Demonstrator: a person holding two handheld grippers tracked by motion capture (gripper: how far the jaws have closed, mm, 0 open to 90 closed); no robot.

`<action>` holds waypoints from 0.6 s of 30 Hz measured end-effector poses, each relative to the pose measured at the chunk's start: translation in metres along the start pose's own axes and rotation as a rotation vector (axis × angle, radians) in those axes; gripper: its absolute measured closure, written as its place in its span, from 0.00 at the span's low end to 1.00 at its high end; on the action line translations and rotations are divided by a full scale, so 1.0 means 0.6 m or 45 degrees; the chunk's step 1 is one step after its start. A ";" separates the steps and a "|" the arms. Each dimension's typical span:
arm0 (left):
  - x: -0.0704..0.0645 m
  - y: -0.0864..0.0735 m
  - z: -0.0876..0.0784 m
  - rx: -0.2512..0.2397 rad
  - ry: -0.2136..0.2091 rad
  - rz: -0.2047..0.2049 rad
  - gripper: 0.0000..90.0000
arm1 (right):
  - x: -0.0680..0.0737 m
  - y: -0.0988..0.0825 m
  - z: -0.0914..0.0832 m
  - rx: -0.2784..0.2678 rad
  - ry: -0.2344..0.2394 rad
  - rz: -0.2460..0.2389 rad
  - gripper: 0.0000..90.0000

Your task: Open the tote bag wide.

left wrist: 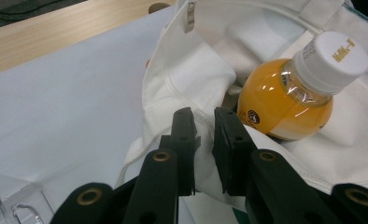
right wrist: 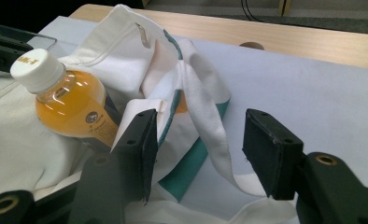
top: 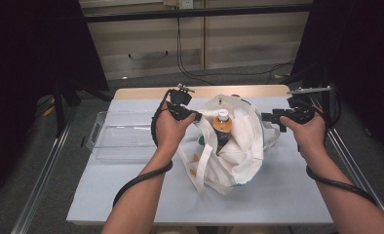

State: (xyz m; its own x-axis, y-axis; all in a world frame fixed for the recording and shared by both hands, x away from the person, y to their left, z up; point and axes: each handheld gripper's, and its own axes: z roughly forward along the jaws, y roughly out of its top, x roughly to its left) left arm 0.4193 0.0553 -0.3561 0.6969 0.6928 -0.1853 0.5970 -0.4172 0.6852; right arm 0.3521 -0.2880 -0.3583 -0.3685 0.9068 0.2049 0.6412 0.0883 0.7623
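- The white tote bag (top: pixel 234 146) lay in the middle of the table (top: pixel 287 195), just to the right of a clear plastic tray (top: pixel 119 139). Its mouth faced away from the person.
- An orange drink bottle (top: pixel 222 127) with a white cap (left wrist: pixel 332 55) poked out of the bag's opening, leaning on the cloth, not standing up straight.
- The left gripper (left wrist: pixel 203 140) was pinched nearly closed on the bag's rim, right next to the bottle. You could see a fold of the white fabric sitting between the jaws.
- The right gripper (right wrist: pixel 198 154) was spread wide and held nothing. It sat at the bag's far side with one handle strap (right wrist: pixel 210 126) running between its jaws.
- My guess on handling: the bag was floppy thin canvas, so it'd sag and bunch wherever you grabbed it. The hemmed rim or a strap looked like the best bite.
- The bottle looked full, so probably heavy-ish, hard and smooth plastic. I'd have gone for the neck under the cap or the waist, since the rounded shoulder looked slippery.
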 end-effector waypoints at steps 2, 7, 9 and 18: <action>0.002 0.000 -0.002 0.013 -0.008 0.024 0.87 | 0.002 0.004 -0.001 0.000 0.011 0.001 0.50; 0.005 -0.001 -0.004 0.019 -0.018 0.024 0.88 | 0.008 0.012 0.000 0.002 0.032 -0.004 0.49; 0.005 -0.001 -0.004 0.014 -0.019 0.021 0.88 | 0.012 0.014 0.004 0.017 0.052 -0.005 0.49; 0.016 -0.007 -0.008 0.018 0.006 0.016 0.90 | 0.019 -0.001 0.042 0.095 0.040 0.000 0.82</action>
State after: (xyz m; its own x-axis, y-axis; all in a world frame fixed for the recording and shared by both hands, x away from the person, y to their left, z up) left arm 0.4216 0.0665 -0.3570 0.7028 0.6899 -0.1733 0.5936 -0.4345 0.6774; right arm 0.3646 -0.2674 -0.3720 -0.3889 0.8934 0.2250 0.6891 0.1199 0.7147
